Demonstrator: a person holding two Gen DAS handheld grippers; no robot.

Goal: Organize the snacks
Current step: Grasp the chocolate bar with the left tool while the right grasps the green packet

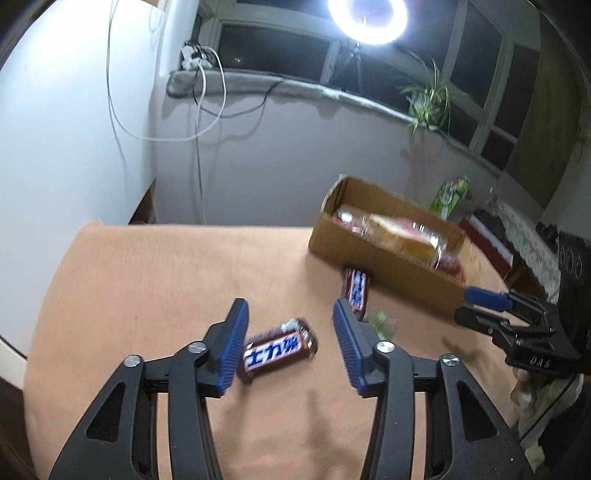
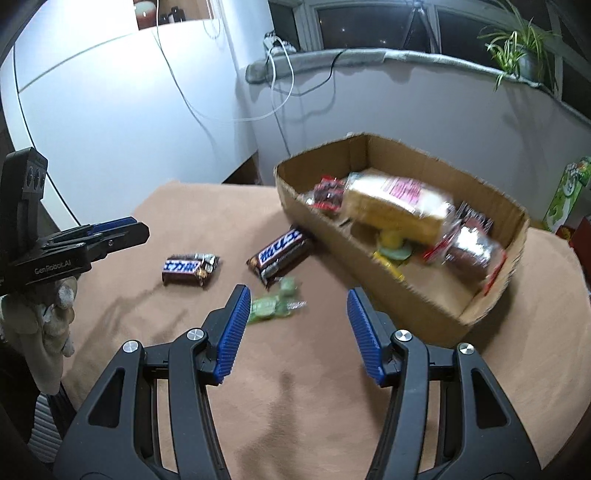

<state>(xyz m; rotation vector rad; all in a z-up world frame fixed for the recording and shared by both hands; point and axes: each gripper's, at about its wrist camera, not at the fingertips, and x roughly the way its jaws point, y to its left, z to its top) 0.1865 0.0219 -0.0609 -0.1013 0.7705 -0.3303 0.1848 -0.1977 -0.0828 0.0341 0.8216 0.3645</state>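
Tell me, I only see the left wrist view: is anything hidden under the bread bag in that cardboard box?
Observer: Yes, small yellow and green pieces lie on the floor of the brown cardboard box, partly under the pale sliced bread bag.
Operator: Is the other claw holding something?
Observer: No, the right claw is open and empty; a small green wrapped sweet lies on the tan cloth just ahead.

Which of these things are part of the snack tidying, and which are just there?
Part of the job:
cardboard box
near chocolate bar
second chocolate bar
green candy
left gripper
right gripper

Just there:
potted plant
ring light
white cables
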